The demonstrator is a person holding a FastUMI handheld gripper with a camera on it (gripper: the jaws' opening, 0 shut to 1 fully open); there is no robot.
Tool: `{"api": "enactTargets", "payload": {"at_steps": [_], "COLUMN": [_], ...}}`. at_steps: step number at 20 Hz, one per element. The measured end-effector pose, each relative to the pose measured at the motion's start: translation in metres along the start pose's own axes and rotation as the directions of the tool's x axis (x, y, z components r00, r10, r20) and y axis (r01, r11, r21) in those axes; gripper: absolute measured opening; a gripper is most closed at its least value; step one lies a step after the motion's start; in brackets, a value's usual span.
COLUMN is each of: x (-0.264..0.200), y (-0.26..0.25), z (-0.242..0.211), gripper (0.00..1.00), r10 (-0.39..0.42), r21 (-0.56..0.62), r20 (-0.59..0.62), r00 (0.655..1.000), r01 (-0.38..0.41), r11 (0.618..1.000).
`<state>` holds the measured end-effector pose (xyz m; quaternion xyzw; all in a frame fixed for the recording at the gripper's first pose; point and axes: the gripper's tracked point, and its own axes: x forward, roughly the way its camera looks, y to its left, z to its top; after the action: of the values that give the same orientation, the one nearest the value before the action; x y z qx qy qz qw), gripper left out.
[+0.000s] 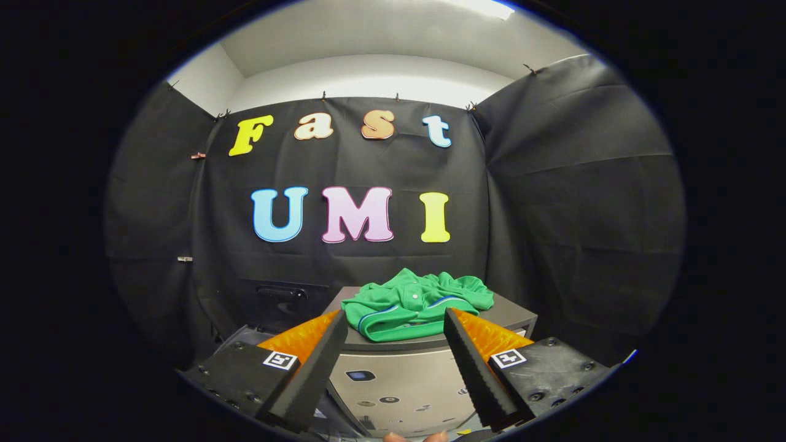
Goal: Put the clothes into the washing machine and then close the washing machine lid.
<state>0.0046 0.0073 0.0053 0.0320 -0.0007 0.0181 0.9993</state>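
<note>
Lying crumpled on the closed grey lid (pixel 509 312) of the washing machine (pixel 399 380), the green garment (pixel 414 302) sits just beyond the fingertips of the tongs (pixel 393 324) and apart from them. Its bulk spreads across the lid from side to side, so the long axis runs roughly parallel to the lid's front edge. A folded hem with a thin blue and white stripe faces the front edge, and a small pale button shows near the middle of the heap. The garment covers most of the lid's front and centre; a bare strip of lid shows toward the right corner.

The tongs are released, their two fingers spread wide with nothing between them but the machine's front panel and the near edge of the garment. Neither finger touches the cloth.

Below the lid, the machine's light front panel carries a small dark window and several round stickers or buttons, too small to tell apart. Behind the machine hangs the black cloth wall (pixel 571 202) of the booth, with a dark handle-like fitting (pixel 279 293) to the left. Fingertips (pixel 414 437) of a person show beneath the tongs.
</note>
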Motion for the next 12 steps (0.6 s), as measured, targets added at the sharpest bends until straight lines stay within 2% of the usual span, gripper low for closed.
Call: {"api": "enactTargets", "payload": {"at_steps": [8, 12], "x": [0.025, 0.051], "y": [-0.005, 0.003], "z": [0.014, 0.024], "gripper": [0.98, 0.99], "r10": [0.013, 0.071], "r21": [-0.018, -0.03], "r20": [-0.019, -0.064], "r00": [1.0, 0.995], "r01": [-0.013, -0.073], "r11": [1.0, 0.997]}}
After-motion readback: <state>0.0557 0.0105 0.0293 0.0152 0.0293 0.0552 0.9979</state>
